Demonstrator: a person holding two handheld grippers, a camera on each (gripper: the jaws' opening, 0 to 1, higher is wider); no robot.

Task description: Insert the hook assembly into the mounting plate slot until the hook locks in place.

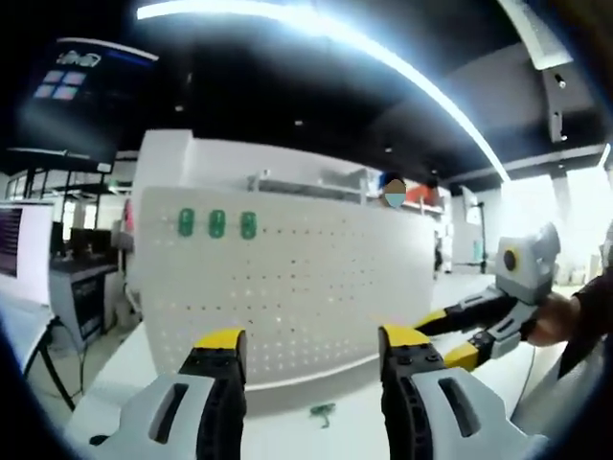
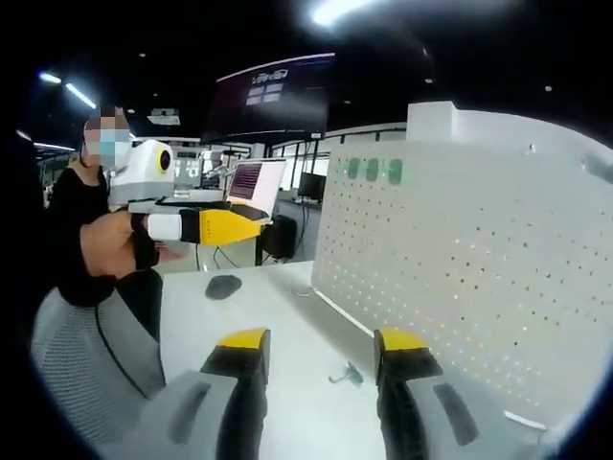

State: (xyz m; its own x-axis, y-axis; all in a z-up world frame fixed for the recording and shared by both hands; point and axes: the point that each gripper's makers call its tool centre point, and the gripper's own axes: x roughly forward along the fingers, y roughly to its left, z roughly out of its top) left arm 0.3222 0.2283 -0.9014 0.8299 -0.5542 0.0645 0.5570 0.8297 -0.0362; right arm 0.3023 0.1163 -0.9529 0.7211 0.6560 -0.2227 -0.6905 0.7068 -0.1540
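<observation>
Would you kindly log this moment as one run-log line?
phase: pre-grasp | hook lying on table below pegboard | left claw open, empty | right claw open, empty

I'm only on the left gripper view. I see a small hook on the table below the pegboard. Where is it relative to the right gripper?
Observer: In the right gripper view, the hook lies on the table, just ahead of the gap between the right gripper's open jaws, untouched.
Operator: Anything else on that table?
Observer: A dark oval object lies farther out, off the end of the pegboard.
Operator: What's on the person's side?
Observer: A grey mesh chair back at the table's edge.
</observation>
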